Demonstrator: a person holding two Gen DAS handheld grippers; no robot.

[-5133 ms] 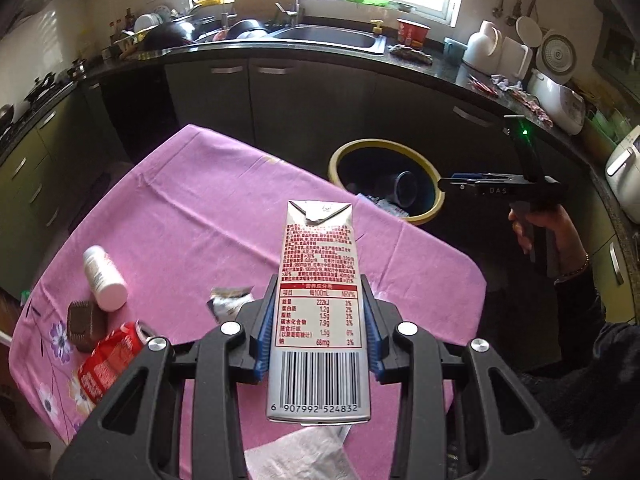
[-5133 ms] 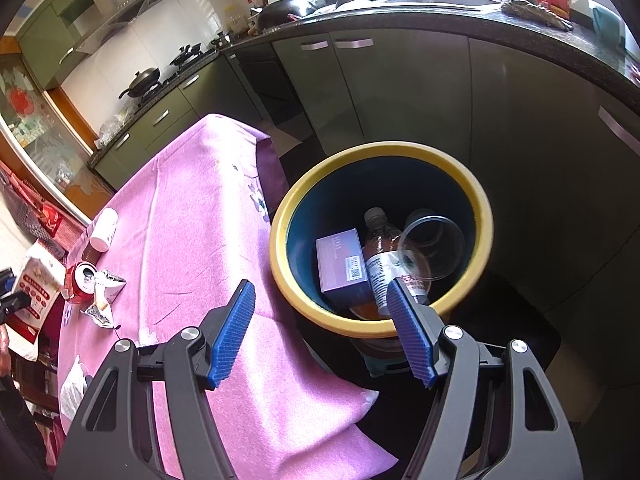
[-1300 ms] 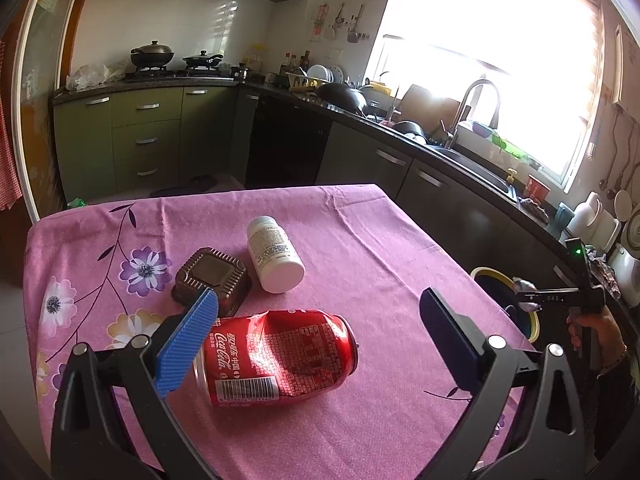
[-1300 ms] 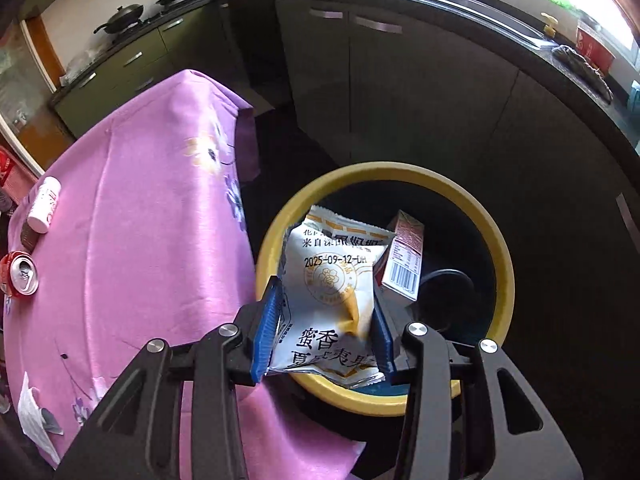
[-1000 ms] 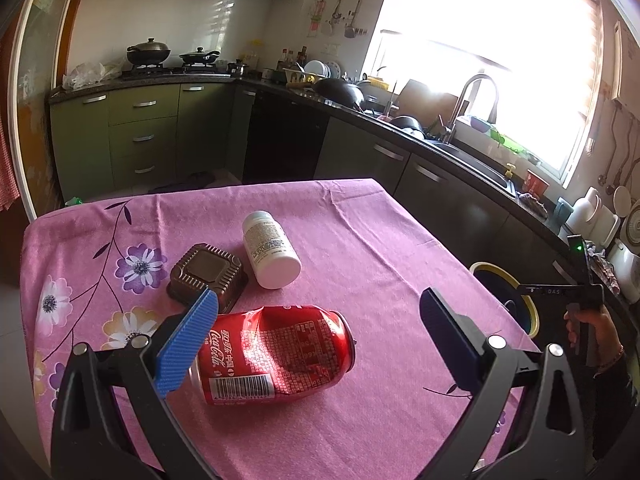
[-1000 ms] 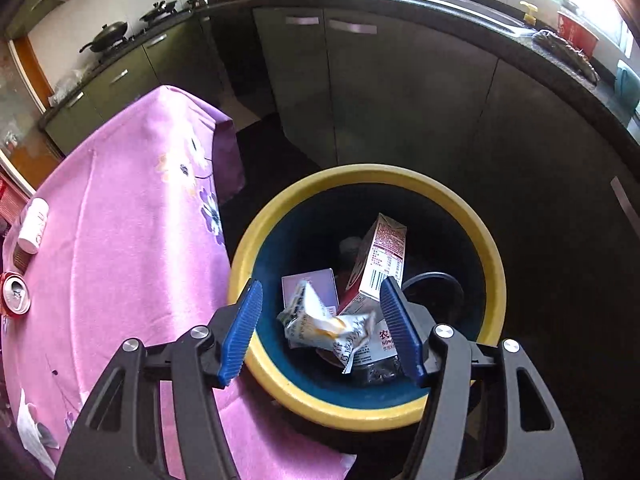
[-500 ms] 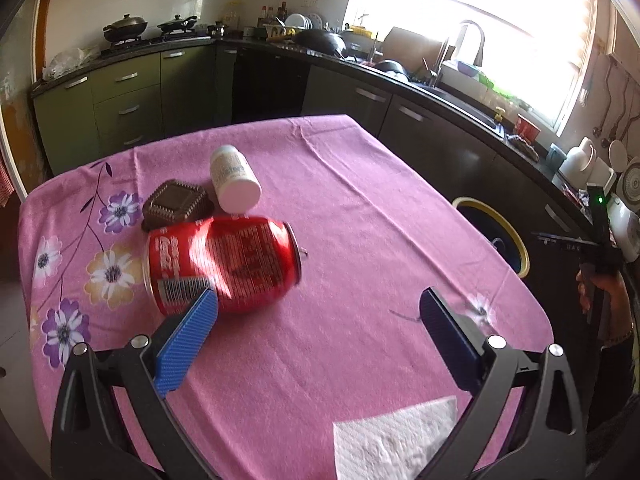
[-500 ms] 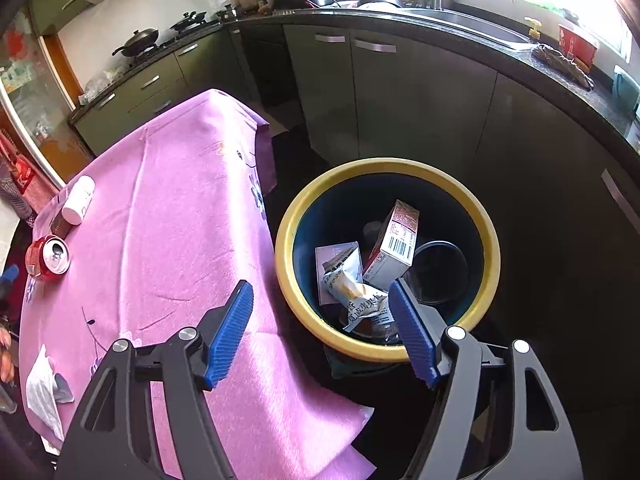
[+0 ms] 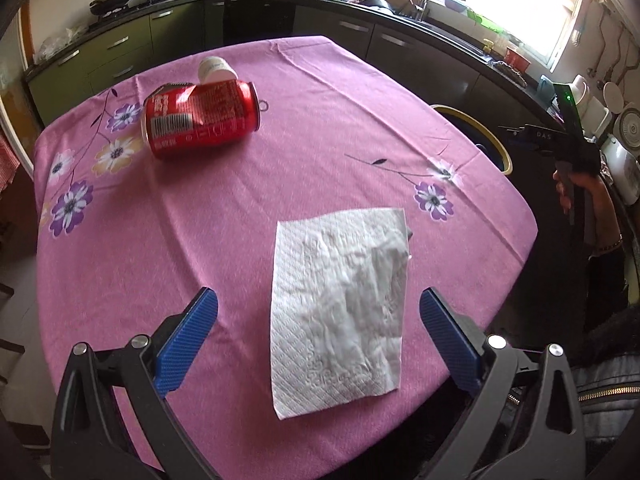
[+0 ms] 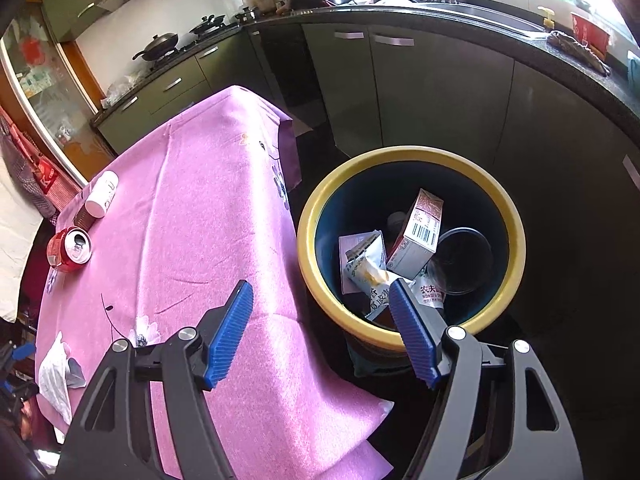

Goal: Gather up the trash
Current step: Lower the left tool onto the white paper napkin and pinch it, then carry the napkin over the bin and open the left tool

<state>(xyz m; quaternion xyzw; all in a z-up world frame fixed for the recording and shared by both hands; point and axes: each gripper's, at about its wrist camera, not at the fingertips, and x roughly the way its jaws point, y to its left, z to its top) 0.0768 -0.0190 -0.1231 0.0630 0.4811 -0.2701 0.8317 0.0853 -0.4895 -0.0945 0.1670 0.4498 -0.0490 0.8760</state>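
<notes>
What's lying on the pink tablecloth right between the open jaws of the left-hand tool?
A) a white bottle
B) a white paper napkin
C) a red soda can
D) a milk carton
B: the white paper napkin lies flat between the blue pads; the red can sits farther off.

Open pink tablecloth (image 9: 248, 216) all round the flat paper napkin (image 9: 340, 304), dented red can (image 9: 200, 118) and white bottle (image 9: 214, 70) well apart at the far side, yellow-rimmed bin (image 10: 516, 248) unobstructed from above but crowded with carton (image 10: 420, 236) and wrappers.
</notes>
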